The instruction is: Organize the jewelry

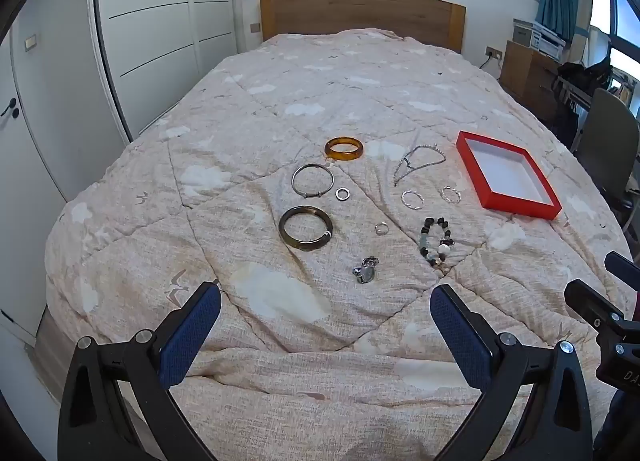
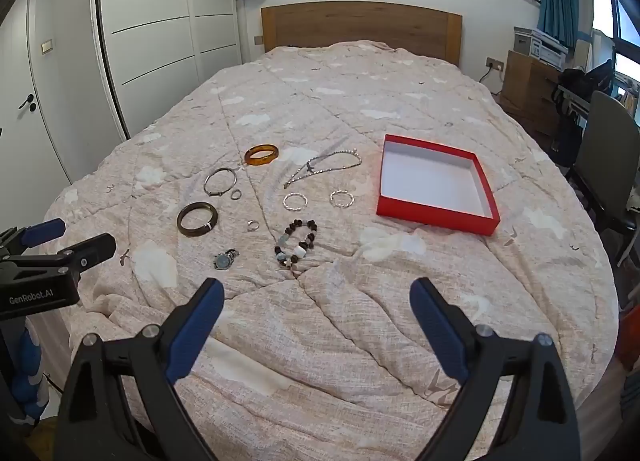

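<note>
Heads up before you dive in: your left gripper and right gripper both have their jaws spread wide with nothing between them, hovering over the near end of the quilt, so nothing's picked up yet. I'd say the biggest risk is the soft, wrinkly quilt itself; press down on a tiny piece and you'll probably pinch fabric along with it or shove the piece into a fold. The small ring and the flat ring, both well to the left of the red box, look like the worst for that. The chain necklace, just left of the box, is loose and could dangle or snag on the box wall if you grab one end. The beaded bracelet sits left of the box's near corner and looks floppy too. The two twisted silver hoops lie between the necklace and the beads, close to the box. Further left you've got the amber bangle, the thin silver bangle and the dark bangle, all rigid and smooth, so they could slip out of the pads. The little pendant thing is nearest you. The box is open and empty, white inside.
</note>
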Motion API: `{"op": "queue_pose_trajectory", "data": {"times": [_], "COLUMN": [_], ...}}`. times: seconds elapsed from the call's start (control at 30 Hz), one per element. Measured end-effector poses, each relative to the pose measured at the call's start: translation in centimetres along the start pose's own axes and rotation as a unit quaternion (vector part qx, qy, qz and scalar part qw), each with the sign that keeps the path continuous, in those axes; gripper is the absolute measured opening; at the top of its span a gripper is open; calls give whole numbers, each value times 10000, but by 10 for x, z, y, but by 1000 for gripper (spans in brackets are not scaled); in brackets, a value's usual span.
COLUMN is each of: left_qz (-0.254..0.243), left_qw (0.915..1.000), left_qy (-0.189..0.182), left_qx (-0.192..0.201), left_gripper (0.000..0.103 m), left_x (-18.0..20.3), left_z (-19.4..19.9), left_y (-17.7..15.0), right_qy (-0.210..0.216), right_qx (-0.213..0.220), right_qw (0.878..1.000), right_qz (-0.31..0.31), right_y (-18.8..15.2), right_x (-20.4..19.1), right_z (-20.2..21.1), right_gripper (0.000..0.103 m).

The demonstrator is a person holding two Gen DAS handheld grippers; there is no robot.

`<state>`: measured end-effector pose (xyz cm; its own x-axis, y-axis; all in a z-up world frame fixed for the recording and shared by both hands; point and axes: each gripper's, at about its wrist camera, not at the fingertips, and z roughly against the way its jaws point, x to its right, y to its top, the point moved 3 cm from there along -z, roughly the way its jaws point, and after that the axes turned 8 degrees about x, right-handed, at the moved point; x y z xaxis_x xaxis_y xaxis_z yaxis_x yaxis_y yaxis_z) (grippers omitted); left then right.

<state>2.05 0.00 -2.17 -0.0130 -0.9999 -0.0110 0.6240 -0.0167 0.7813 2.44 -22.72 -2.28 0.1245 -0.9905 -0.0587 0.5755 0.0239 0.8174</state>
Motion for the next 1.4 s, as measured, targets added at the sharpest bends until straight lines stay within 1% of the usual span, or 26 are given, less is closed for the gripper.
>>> {"op": "queue_pose_trajectory", "data": {"times": [0.3,0.4,0.5,0.67,0.83,1.03,1.23,1.4], "left_qz": [-47,-53,-31,64,35,-13,-15,-34], "left_qw": [10000,10000,10000,9999,9998,9998,10000,10000], "left_qy": [-19,-46,-37,79,159,119,27,-24], "left_qx": [-17,-8,13,135,137,143,28,-7], "left_gripper": [103,103,103,103,103,103,103,103], "left_x": [6,7,4,2,1,4,2,3], "left_z": [6,10,8,8,7,7,-2,-8], "left_y": [1,0,-1,0,0,2,2,-1], "right_qy": [-39,-1,-13,-38,-56,-114,-183,-267], "right_qx": [56,72,91,148,218,235,208,63], "right_qw": [10000,10000,10000,9999,9997,9996,9994,9993], "right_qz": [8,13,25,46,22,-99,-206,-246], "right_y": [0,-5,0,2,2,2,0,-4], "right_x": [-1,-2,-2,-1,-2,3,7,8], "right_z": [5,2,5,9,10,8,4,-4], "right_gripper": [95,95,95,95,95,95,95,95]}}
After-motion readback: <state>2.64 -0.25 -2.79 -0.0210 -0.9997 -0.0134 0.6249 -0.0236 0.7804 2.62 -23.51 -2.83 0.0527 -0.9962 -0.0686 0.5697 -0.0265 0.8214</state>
